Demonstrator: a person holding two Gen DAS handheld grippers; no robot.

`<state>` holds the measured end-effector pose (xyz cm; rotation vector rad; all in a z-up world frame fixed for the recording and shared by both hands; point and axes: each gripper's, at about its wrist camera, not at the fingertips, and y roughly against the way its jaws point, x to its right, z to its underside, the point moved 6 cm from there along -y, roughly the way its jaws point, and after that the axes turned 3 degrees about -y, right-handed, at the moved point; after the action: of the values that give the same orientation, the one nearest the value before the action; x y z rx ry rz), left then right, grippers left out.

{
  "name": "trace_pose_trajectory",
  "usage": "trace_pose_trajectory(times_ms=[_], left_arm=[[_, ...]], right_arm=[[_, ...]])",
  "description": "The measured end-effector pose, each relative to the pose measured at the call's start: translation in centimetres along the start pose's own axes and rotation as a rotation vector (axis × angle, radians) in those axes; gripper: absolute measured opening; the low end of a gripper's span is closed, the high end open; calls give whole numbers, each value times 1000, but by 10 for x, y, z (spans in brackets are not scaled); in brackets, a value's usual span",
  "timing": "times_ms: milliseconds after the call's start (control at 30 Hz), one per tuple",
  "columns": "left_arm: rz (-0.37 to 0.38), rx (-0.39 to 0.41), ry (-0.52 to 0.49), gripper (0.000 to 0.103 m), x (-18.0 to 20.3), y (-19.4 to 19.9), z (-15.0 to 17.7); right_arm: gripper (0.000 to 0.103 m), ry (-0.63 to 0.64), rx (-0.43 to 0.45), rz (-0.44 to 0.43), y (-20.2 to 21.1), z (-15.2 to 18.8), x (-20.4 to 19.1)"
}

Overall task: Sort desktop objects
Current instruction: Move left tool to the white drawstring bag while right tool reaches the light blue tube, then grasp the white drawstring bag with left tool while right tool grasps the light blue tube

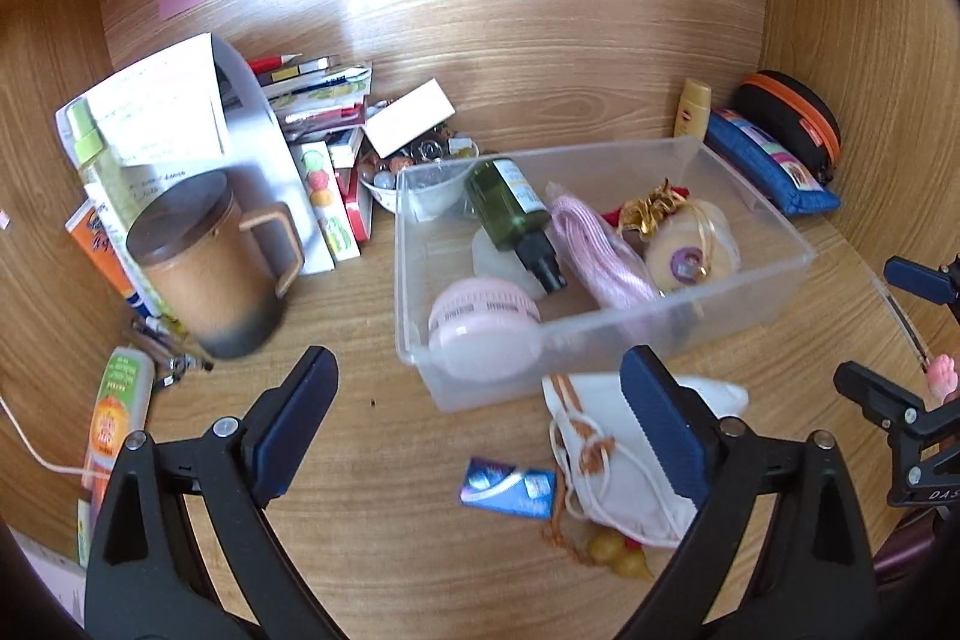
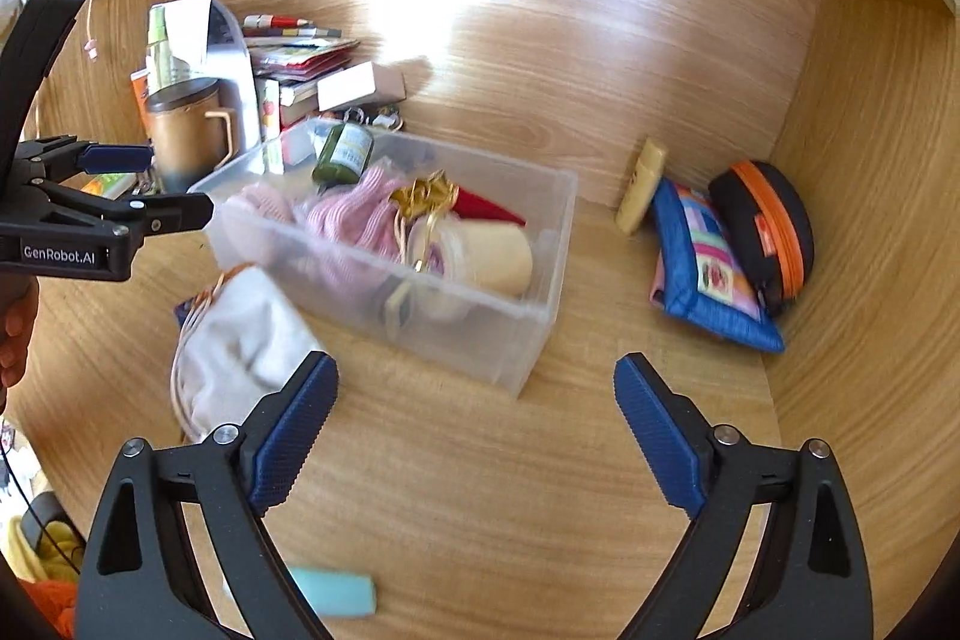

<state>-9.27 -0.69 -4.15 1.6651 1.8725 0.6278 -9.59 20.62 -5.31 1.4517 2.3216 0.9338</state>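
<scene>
Both hand-held grippers, left (image 1: 477, 421) & right (image 2: 474, 427), agape above desk (image 2: 480, 490); empty.

Left gripper (image 1: 480, 424): black frame, silver screws, ribbed blue pads, white "GenRobot.AI" lettering. Right gripper (image 2: 474, 424): same build.

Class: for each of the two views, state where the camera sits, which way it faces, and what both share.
Left wrist: on the left tool, facing the desk's back wall over the bin and mug; right tool at the edge.
Right wrist: on the right tool, facing the bin and pouches; left tool and a hand show.
Shared: bin, mug, notes.
</scene>
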Motion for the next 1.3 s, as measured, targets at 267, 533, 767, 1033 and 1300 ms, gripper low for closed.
trace_pose_trajectory(times_ms=[267,533,767,1033,1300], left_arm=[[1,1,-20,96,13,19,19],[23,-19,-25,96,29,24,40],[32,-49,-30,96,39,22,59],[46,-83,-34,96,48,14,69],[91,-93,-52,96,62,3,58]], right_arm=[[92,33,-46,-54,13,44,-18],[92,48,-63,-135,29,75,-43],[92,97,-90,-154,23,93,-65],[92,69,-110,-155,11,102,-59],[88,66,-94,-177,9,104,-57]])
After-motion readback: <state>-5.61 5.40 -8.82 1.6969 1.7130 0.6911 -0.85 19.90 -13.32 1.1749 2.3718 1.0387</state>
